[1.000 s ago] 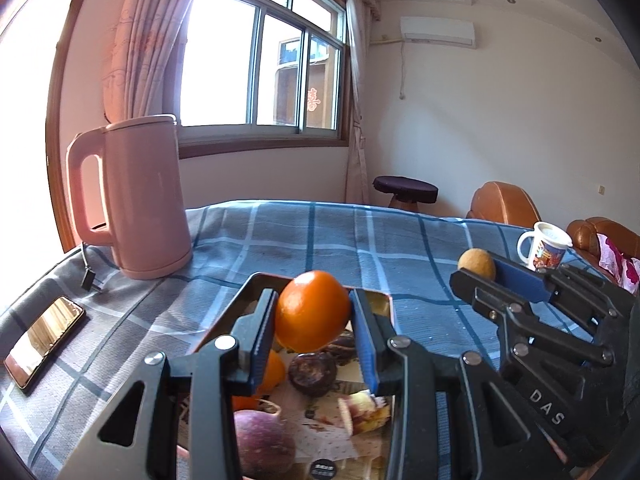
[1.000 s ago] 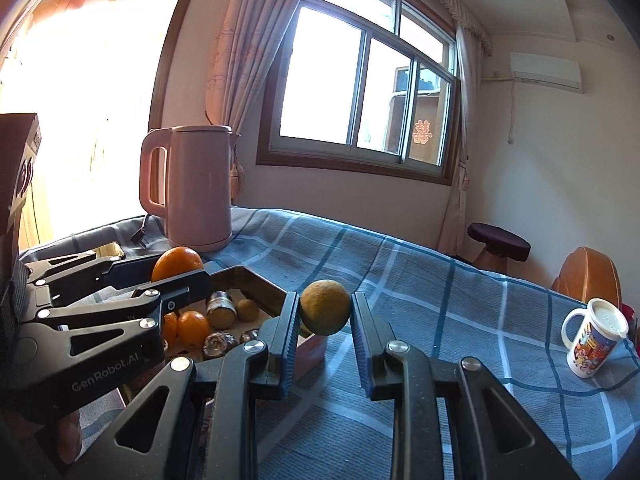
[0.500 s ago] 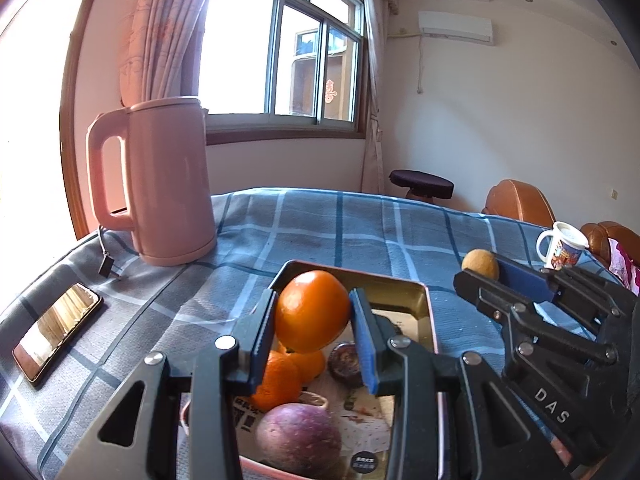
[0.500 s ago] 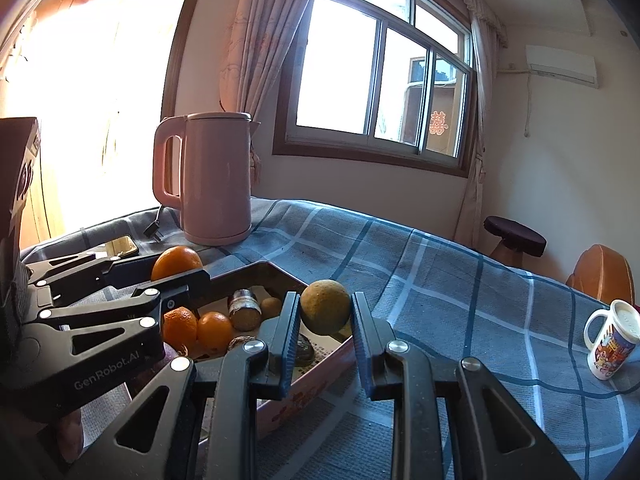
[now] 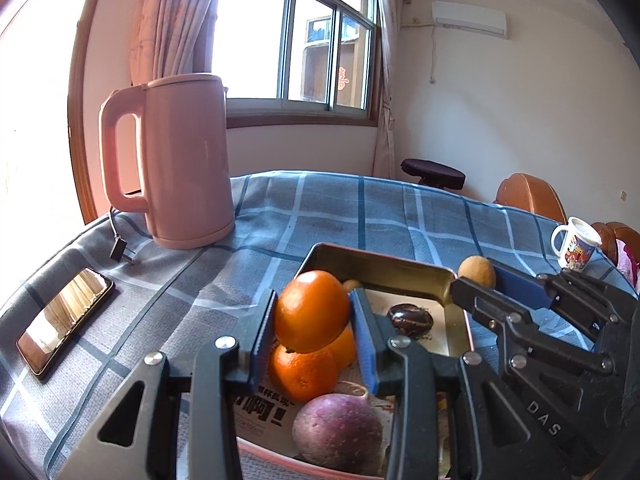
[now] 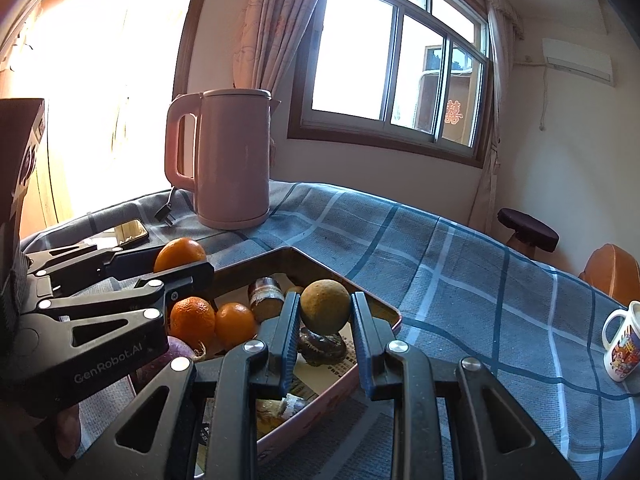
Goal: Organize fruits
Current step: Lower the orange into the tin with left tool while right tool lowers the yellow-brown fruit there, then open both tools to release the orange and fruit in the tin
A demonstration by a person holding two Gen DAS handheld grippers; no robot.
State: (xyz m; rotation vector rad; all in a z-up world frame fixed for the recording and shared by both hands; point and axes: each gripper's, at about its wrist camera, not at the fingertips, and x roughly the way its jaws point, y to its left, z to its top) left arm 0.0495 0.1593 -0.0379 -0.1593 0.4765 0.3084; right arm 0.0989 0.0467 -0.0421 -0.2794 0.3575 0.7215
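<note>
1. The left hand-held gripper (image 5: 314, 332) pinches a bright, smooth orange (image 5: 312, 311) between its blue pads, held above the near end of the tray (image 5: 384, 270).
2. The right hand-held gripper (image 6: 325, 330) pinches a dull, yellow-brown round fruit (image 6: 325, 312) with a rough, matte skin, held over the tray's right side.
3. Inside the metal tray, on printed paper, lie a purple mottled fruit (image 5: 338, 432) nearest, two small oranges (image 6: 192, 320) touching each other, and a dark wrinkled fruit (image 5: 410, 320) farther in. A small brown jar-like thing (image 6: 266, 299) sits toward the far corner.
4. The tray rests on the tabletop (image 5: 360, 208), which is covered with a blue checked cloth.
5. A phone (image 5: 66, 322) lies flat at the left edge, well apart from the tray.
6. A pink kettle (image 5: 180, 160) stands upright beyond the tray, its plug (image 5: 119, 251) lying beside it.
7. A printed mug (image 6: 622, 346) stands upright at the far right.
</note>
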